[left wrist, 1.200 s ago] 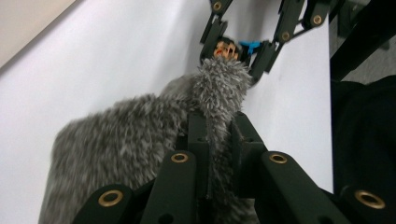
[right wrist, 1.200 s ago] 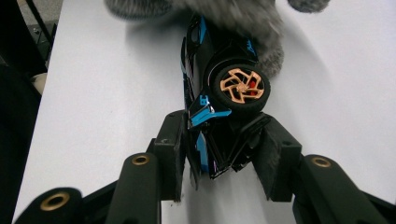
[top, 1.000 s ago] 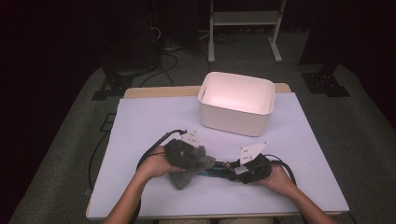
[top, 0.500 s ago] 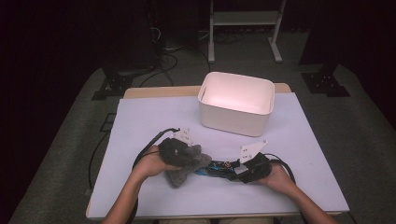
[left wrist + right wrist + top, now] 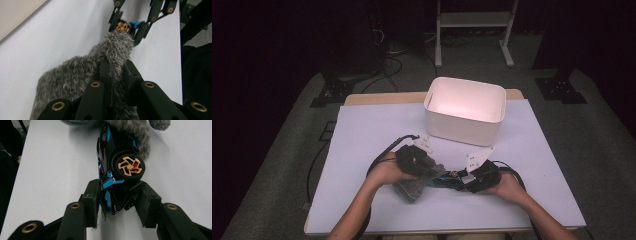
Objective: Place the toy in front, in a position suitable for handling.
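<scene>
In the high view, the left gripper (image 5: 428, 169) and the right gripper (image 5: 467, 181) meet near the table's (image 5: 362, 135) front edge, with a white bin (image 5: 465, 111) behind them. In the left gripper view, the jaws are clamped on a grey furry cloth (image 5: 75, 72). In the right gripper view, the jaws pinch a black and blue toy car (image 5: 116, 167), whose far end touches the cloth.
</scene>
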A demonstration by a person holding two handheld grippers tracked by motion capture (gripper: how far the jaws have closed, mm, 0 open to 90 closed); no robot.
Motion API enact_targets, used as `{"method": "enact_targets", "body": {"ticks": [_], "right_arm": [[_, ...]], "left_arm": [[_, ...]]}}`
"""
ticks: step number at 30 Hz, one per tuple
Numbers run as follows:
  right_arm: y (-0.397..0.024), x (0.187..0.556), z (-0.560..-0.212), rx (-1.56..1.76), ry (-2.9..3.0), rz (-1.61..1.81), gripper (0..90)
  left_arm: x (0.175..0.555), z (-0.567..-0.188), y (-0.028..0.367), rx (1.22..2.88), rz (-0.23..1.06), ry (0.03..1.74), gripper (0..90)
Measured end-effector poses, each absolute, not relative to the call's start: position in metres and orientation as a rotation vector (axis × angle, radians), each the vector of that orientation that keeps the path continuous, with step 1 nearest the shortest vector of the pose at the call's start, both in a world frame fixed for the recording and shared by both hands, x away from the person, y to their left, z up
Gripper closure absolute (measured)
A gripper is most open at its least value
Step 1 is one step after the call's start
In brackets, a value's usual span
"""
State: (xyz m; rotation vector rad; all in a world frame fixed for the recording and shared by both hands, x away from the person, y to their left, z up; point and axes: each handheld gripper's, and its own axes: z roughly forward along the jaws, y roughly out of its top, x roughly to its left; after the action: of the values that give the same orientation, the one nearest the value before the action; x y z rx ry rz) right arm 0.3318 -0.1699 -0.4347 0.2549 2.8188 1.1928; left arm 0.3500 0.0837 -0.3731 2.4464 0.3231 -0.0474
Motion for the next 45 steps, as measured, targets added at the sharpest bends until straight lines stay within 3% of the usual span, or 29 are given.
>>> {"method": "enact_targets", "body": {"ticks": [8,20,23,31,45], "right_arm": [[-0.167,0.336,-0.427,0.228,2.811,1.155,55.7],[-0.169,0.341,-0.432,0.312,2.839,1.185,54.1],[-0.169,0.341,-0.431,0.346,2.857,1.207,43.9],[-0.169,0.339,-0.423,0.423,2.875,1.287,28.9],[-0.162,0.331,-0.431,0.472,2.966,1.263,18.5]], "left_arm": [[0.349,-0.37,0.111,2.436,-0.017,0.388,80.5],[0.352,-0.375,0.099,2.434,-0.046,0.379,80.5],[0.348,-0.376,0.102,2.429,-0.056,0.371,80.5],[0.336,-0.379,0.105,2.422,-0.099,0.341,80.6],[0.312,-0.394,0.109,2.425,-0.189,0.265,81.0]]}}
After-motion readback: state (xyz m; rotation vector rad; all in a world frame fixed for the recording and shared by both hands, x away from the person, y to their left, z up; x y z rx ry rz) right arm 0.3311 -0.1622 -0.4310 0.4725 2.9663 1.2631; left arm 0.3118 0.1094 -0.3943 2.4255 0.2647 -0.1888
